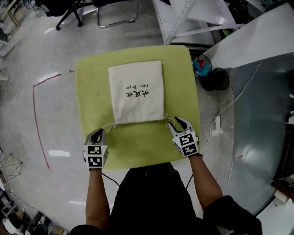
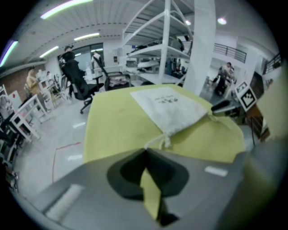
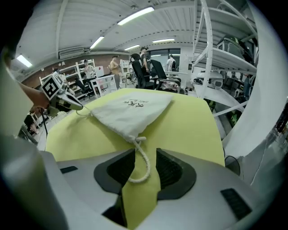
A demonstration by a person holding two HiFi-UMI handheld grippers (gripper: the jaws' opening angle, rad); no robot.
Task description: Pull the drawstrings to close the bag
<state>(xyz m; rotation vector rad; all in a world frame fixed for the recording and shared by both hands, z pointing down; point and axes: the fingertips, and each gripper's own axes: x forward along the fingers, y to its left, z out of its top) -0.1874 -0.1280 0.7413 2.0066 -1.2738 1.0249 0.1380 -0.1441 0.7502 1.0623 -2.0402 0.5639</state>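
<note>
A cream cloth bag (image 1: 136,92) with black print lies flat on the yellow-green table top (image 1: 138,149), its mouth toward me. My left gripper (image 1: 98,134) sits at the bag's near left corner. In the left gripper view its jaws (image 2: 145,150) are shut, and the left drawstring (image 2: 157,141) runs from the bag (image 2: 171,108) into their tips. My right gripper (image 1: 179,123) is at the near right corner. Its jaws (image 3: 145,155) stand open, and the right drawstring loop (image 3: 144,161) lies between them without the pads pressing on it.
A black bin (image 1: 215,79) and a blue object stand on the floor off the table's right edge. A white cable (image 1: 229,108) trails there. A white shelf frame (image 1: 183,20) and an office chair (image 1: 69,11) stand beyond the far edge. Red tape (image 1: 39,119) marks the floor at left.
</note>
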